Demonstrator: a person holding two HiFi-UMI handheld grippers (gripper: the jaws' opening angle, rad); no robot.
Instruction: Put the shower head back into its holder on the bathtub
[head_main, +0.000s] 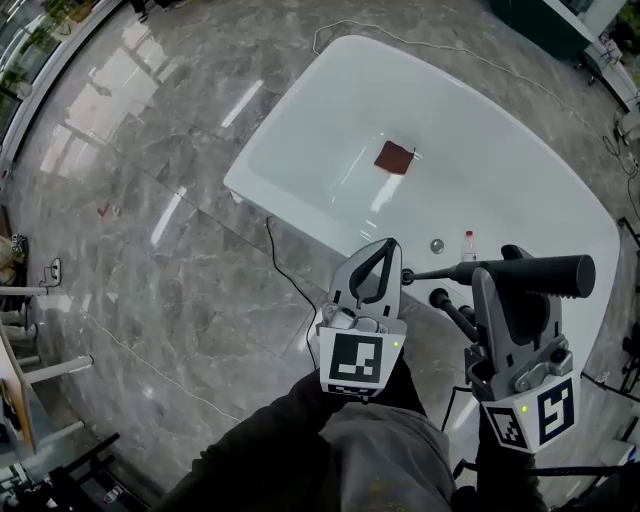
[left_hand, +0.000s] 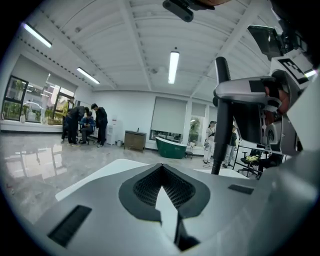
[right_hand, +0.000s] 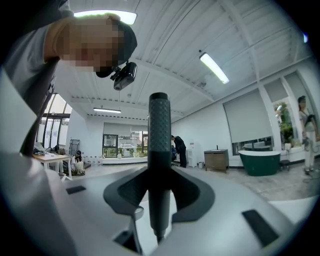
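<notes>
Step in hand, as we read it: carrying the shower head (head_main: 555, 272) in toward its holder, not seated yet

Right gripper (head_main: 505, 280) is clenched on the dark textured handle. In the right gripper view the handle (right_hand: 159, 145) stands upright between the jaws, with both pads pressed on it. In the head view the shower head lies roughly level across the jaws, above the near rim of the white bathtub (head_main: 262, 150), thin end pointing left

Left gripper (head_main: 385, 250) is clenched too but on nothing: the left gripper view shows the jaws (left_hand: 162, 192) meeting with no object between. It hangs just beside the right one, over the tub's near edge

We take the dark fitting (head_main: 440, 297) on the rim below as the holder, but it's small and we can't tell its shape

Also in the tub: a red-brown cloth (head_main: 395, 157). A small bottle (head_main: 468, 245) stands near the rim

Next move, our judgement: lower the right gripper, line the thin end up with the fitting, slot it in, then let go. Left gripper could steady the fitting. Risk is misalignment, as the fitting is partly hidden by the grippers
</notes>
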